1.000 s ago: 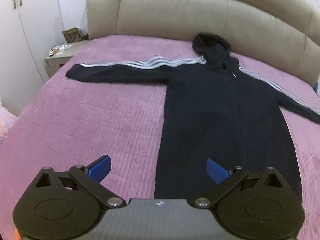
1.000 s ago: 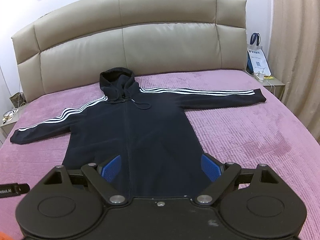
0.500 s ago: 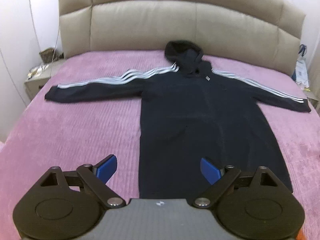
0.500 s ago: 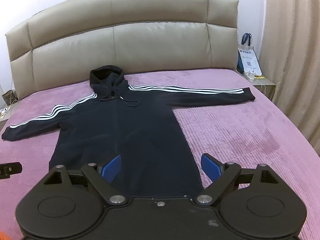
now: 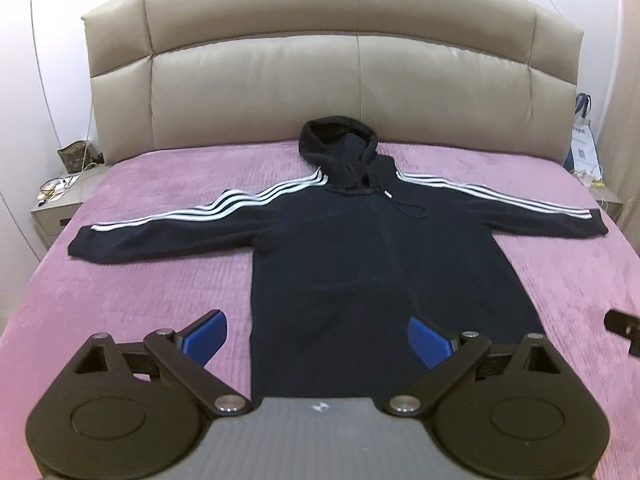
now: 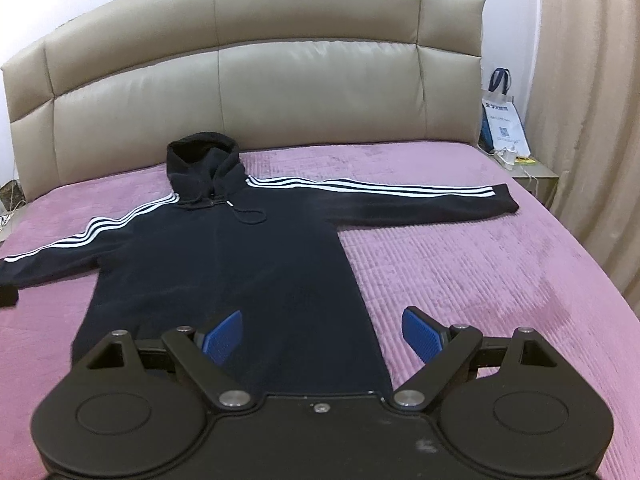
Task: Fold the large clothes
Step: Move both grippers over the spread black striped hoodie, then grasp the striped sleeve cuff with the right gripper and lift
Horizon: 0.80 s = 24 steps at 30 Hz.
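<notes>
No text, number or brand name can be read with certainty. A white tote bag (image 6: 502, 126) at the far right, beside the headboard, carries blue printed characters and a small square code, both too small to decipher. The hoodie (image 6: 240, 272) shows no readable label.

left gripper (image 5: 316, 338) agape, right gripper (image 6: 322, 334) agape

A bed with a purple cover (image 5: 152, 280) fills the middle of the frame; a black hoodie (image 5: 360, 248) lies flat on it, sleeves spread, hood toward the top.
</notes>
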### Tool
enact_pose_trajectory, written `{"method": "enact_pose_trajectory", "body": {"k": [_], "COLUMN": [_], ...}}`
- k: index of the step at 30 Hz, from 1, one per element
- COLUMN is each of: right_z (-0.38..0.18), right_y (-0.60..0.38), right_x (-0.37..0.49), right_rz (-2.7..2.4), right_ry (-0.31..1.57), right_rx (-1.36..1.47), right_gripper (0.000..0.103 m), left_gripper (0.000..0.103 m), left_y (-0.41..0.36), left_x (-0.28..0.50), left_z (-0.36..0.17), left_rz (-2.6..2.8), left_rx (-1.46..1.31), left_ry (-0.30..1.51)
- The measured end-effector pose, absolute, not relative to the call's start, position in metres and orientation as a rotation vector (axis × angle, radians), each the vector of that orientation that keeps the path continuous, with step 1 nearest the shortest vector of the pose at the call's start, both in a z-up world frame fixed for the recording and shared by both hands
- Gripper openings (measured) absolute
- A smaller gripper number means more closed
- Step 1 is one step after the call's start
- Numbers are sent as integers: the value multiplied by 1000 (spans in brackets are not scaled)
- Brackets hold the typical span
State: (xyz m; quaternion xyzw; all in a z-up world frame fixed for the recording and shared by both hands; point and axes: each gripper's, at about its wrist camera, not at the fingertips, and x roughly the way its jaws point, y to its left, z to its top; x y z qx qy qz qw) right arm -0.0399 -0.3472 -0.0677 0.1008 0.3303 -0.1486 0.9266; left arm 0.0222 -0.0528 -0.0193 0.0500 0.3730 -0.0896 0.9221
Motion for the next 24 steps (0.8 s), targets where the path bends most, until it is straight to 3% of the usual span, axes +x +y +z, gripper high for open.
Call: {"method": "enact_pose_trajectory", "body": {"k": [6,11,13,21,24], "right_z": [-120,-166,-183,-249,-267], "right_y": [-469,-589,-638,-780,-810], "right_x": [14,85,115,186,198], "right_rz": [-381,-471,-530,-716,-770], "right_ry": [582,547,537,511,510], "right_rx": [350,441,516,716,732], "right_gripper": [101,76,72,71,77], "left_gripper": [101,101,101,101,101], "left_y": [-85,-120,-138,-196,-201], "left_x": [89,164,199,301,321], "left_z": [-38,-82,-105,-182,-202], "left_rz": [-197,-225,-256,-304,-300], "left_rx": [93,32,5,-5,6], "left_ry": [758,730,718,722,741]}}
